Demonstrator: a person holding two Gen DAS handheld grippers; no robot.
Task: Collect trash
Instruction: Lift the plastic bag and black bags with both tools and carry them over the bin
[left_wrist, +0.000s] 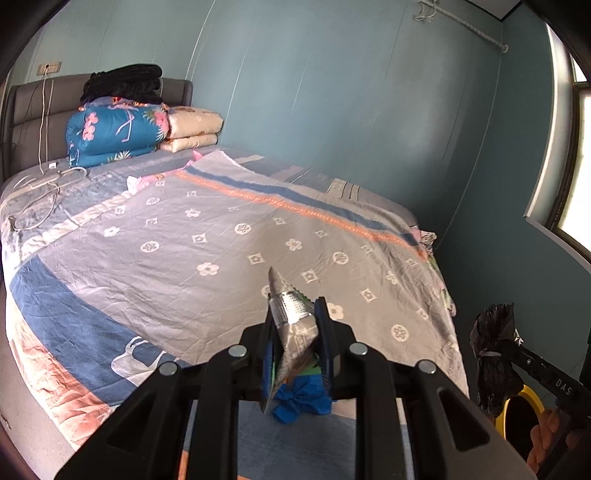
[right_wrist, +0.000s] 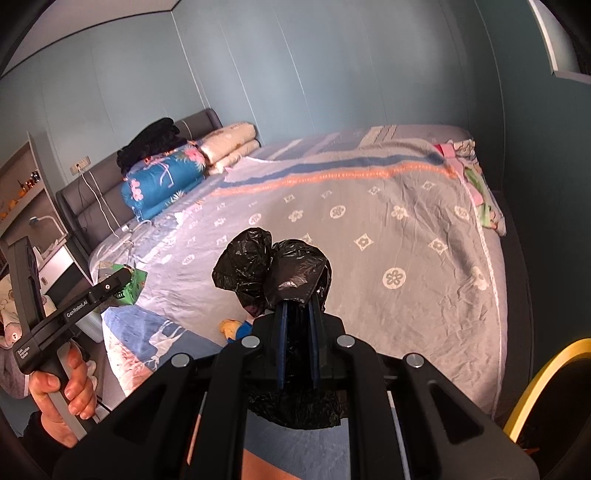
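Here both grippers were loaded and raised over the bed (left_wrist: 207, 236). The left gripper (left_wrist: 295, 332) was pinched narrow on a crumpled silver snack wrapper (left_wrist: 293, 314), which stuck up out of the fingertips and trailed down between the jaws; the grip sat low on the foil, probably so the flimsy sheet would not slip out. In the right wrist view the same wrapper showed its green printed side (right_wrist: 133, 282) at the tip of the left gripper (right_wrist: 122, 280), with a hand (right_wrist: 64, 387) around its handle.

The right gripper (right_wrist: 297, 314) was clamped fully closed on a black trash bag (right_wrist: 273, 273), bunched at its top edge into two puffed lobes above the jaws, the rest hanging below. Holding it by the gathered edge likely kept the bag under control until it could be opened. From the left wrist view the bag (left_wrist: 493, 354) hung well to the right of the wrapper, apart from it.

Wrapper not yet in the bag, so the collecting step looked unfinished. A small blue and yellow item (right_wrist: 236, 328) lay on the near part of the bed; what it was could not be told. Folded quilts (left_wrist: 118, 129) were stacked by the headboard, out of the way.
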